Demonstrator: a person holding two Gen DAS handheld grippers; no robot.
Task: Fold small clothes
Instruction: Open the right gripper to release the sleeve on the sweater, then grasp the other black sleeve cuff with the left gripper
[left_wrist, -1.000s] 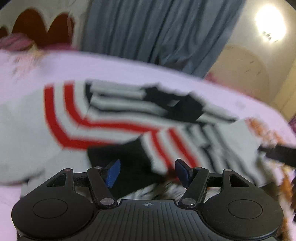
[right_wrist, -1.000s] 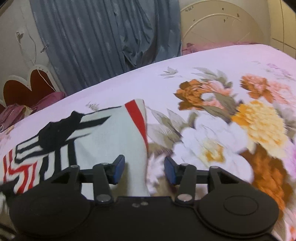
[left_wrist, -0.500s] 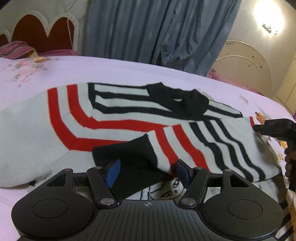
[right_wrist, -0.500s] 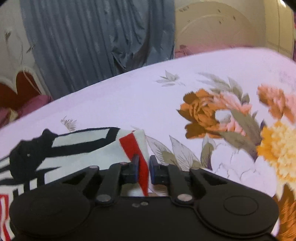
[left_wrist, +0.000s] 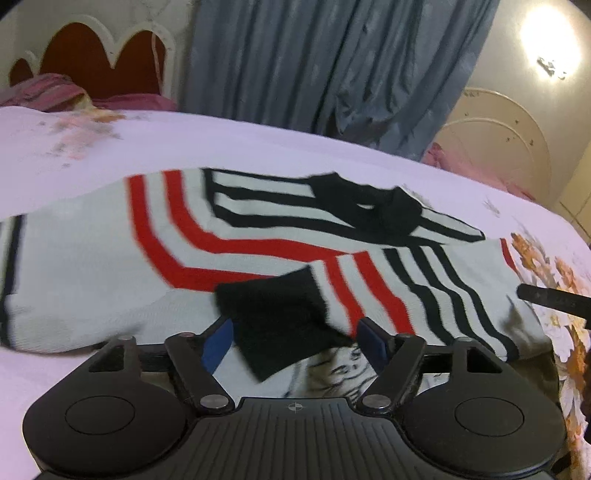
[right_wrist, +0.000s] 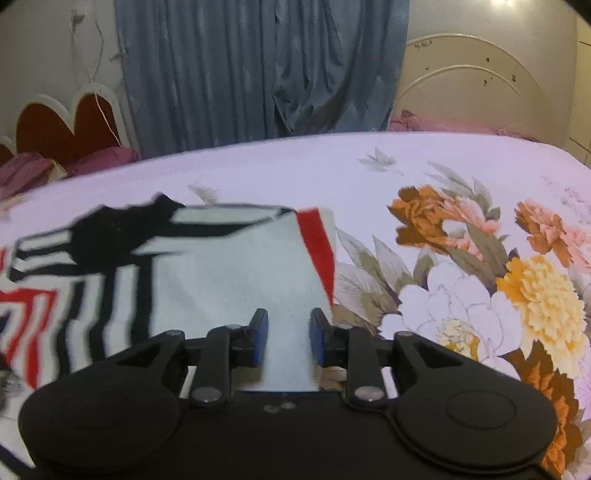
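1. A home bedroom: a bed (right_wrist: 303, 166) with a pale floral sheet fills both views.
2. A scalloped red-and-white headboard (left_wrist: 99, 55) stands behind pink pillows (left_wrist: 48, 90).
3. Blue-grey curtains (right_wrist: 258, 70) hang at the wall.

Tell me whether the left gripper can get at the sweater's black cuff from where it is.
Probably yes. The left gripper is open and the black cuff of the striped sweater already lies between its fingers, with nothing over it.
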